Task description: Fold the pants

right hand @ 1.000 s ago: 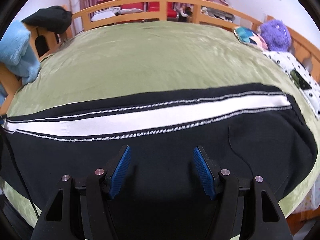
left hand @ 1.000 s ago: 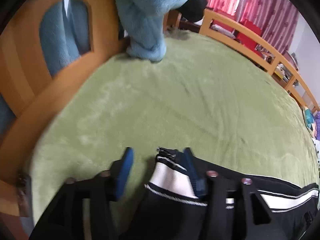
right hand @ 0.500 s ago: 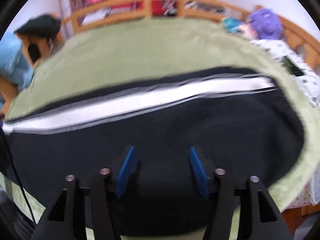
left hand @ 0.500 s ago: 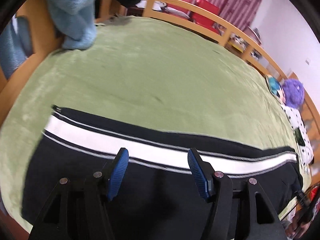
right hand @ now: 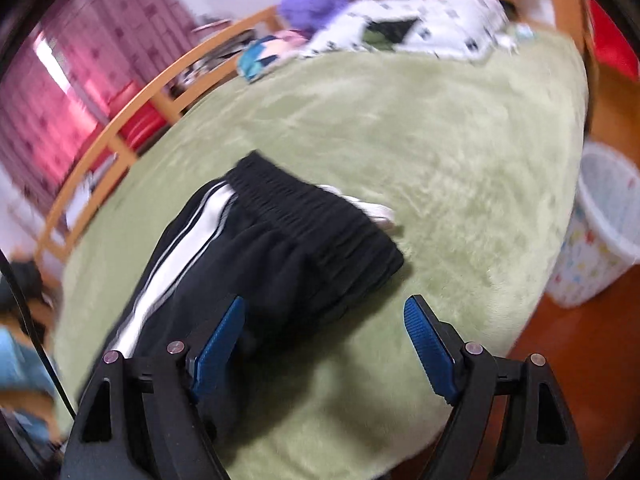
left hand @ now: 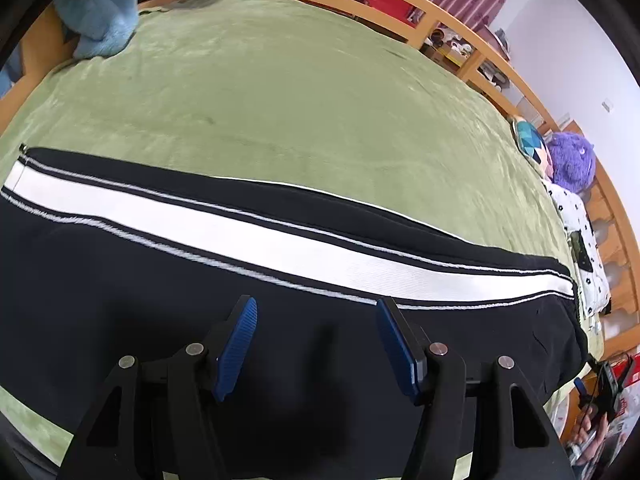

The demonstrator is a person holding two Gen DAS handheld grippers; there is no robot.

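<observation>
Black pants with a broad white side stripe lie flat along the near edge of a green bedspread. My left gripper hovers over the middle of the pants, open, with nothing between its blue pads. In the right wrist view the pants show their gathered waistband end, with a white drawstring poking out beside it. My right gripper hangs above that end near the bed's corner; its jaws are opening and hold nothing, the left pad over black cloth, the right over bare bedspread.
A wooden rail runs round the bed. A blue blanket lies at the far left corner. A purple plush and spotted cloth lie at the right. A white bin stands on the floor past the bed's corner.
My left gripper moved from the pants' cuff end over to their middle. My right gripper swept right to the waistband end, rolled, and spread its jaws wider.
</observation>
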